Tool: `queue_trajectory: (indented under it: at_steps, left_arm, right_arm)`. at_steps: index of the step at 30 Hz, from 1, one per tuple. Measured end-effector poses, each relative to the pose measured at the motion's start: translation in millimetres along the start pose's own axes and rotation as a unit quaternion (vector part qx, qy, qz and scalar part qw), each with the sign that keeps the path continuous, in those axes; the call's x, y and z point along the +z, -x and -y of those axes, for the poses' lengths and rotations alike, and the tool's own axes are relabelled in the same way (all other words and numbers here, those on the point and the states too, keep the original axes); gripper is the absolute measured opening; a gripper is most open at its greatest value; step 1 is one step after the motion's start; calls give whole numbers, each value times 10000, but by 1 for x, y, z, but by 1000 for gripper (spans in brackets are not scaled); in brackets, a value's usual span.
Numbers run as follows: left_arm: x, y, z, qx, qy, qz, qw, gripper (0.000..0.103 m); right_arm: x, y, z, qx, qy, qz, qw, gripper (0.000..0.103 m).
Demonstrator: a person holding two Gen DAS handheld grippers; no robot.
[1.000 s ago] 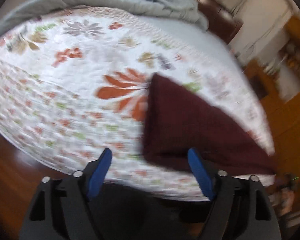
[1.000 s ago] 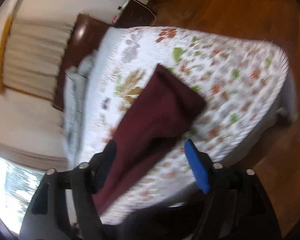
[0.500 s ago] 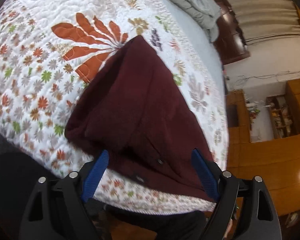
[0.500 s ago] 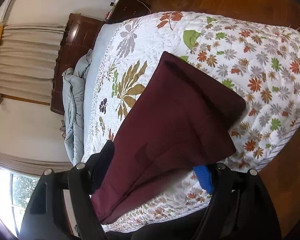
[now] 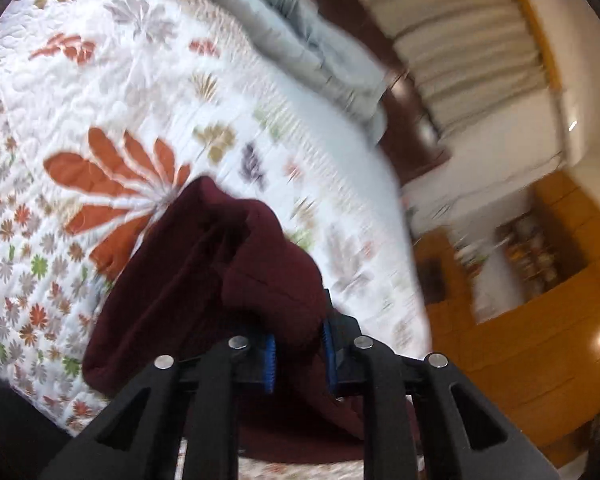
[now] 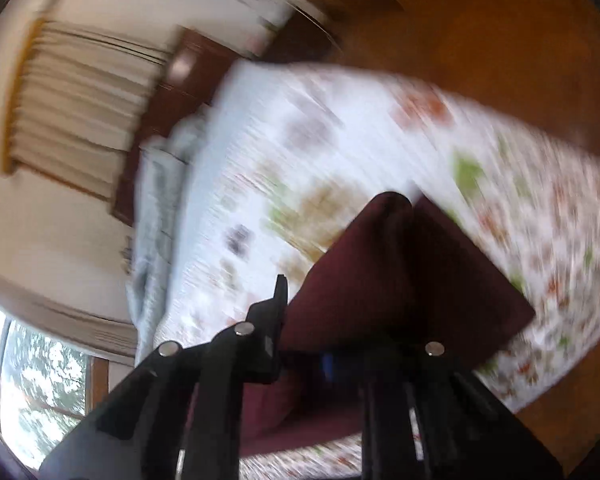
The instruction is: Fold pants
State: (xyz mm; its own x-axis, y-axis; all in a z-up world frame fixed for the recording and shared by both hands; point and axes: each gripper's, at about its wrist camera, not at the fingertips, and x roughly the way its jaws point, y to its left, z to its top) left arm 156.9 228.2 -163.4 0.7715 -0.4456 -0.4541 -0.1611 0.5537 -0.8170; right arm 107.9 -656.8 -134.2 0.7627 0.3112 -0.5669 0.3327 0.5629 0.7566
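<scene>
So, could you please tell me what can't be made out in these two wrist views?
- Left wrist view: the near edge of the pants is hidden behind the left claw, shut on the cloth.
- Right wrist view: the right claw has one finger buried under the lifted pants.
- Right wrist view: motion blur smears the quilt pattern.
- Left wrist view: the shelves are too blurred to read.

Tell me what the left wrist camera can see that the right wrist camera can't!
Only the left wrist view shows the big orange flower printed on the quilt, and wooden shelves with blurred things on them.

Only the right wrist view shows a window with green trees outside.

Both show the dark red pants lying on the flowered quilt, a crumpled grey blanket, pale curtains and the wooden floor. In each view the tongs, left and right, have just closed on the pants.
</scene>
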Motion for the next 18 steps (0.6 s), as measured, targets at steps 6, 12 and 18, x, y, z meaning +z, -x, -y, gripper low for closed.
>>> queue_trajectory:
  at_steps: [6,12,18]
  left_arm:
    - [-33,-11,-85,775,1516,-497,9841,17]
    - [-21,-14,-59,962,1028,-566,9884,17]
    - [-30,-18,-50,1094,617,-634,9901,21]
  right_arm:
    - [-28,-16,91,-695,-770,-224,9944,10]
    - [-32,-17,93,-675,-746,-256,9946,12]
    - [-37,-7,63,-1245,-143,-270,9917,44]
